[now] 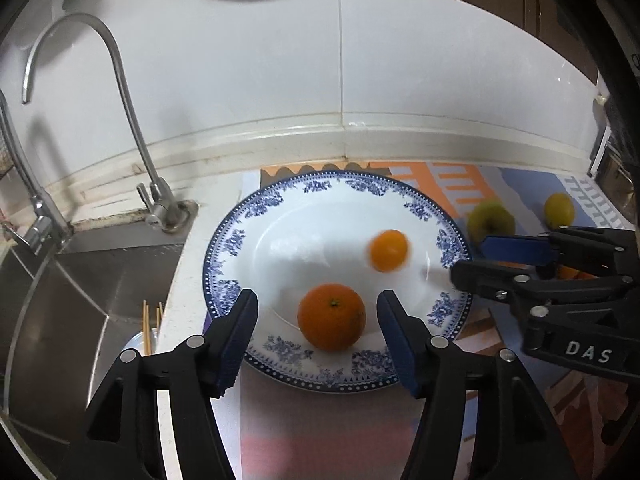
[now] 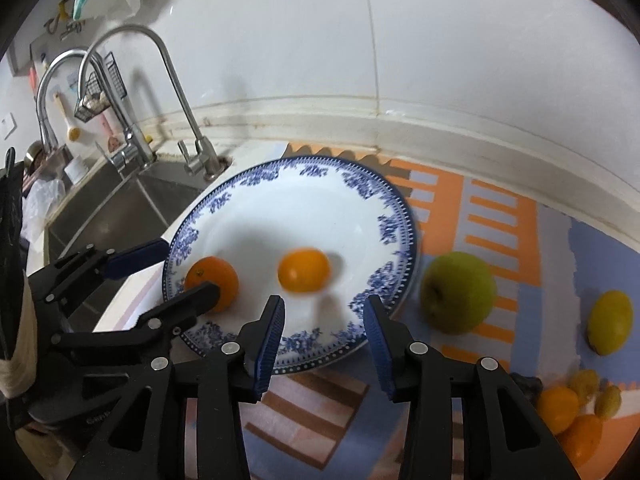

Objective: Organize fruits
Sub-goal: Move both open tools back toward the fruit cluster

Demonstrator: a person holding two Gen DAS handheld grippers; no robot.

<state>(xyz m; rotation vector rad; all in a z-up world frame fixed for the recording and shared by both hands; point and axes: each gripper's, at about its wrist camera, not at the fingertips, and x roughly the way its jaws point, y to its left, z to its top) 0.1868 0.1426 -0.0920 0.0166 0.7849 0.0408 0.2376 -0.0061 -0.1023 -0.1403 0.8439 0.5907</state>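
A blue-and-white plate (image 1: 448, 240) (image 2: 396, 216) lies on the counter beside the sink. On it are a large orange (image 1: 331, 317) (image 2: 214, 282) and a smaller orange fruit (image 1: 389, 250) (image 2: 304, 271), which is blurred. My left gripper (image 1: 318, 312) (image 2: 176, 268) is open, its fingers either side of the large orange. My right gripper (image 2: 324, 312) (image 1: 468, 258) is open and empty over the plate's near rim, just short of the smaller fruit. A green apple (image 2: 458, 292) (image 1: 490, 218) and a yellow lemon (image 2: 610, 322) (image 1: 559, 210) lie on the mat to the right.
A patterned orange and blue mat (image 2: 500, 216) covers the counter. Several small orange and yellow fruits (image 2: 572, 412) sit at the mat's near right. A steel sink (image 1: 92, 280) with a tall tap (image 1: 120, 80) is at the left, chopsticks (image 1: 148, 326) inside. A white tiled wall (image 1: 400, 60) stands behind.
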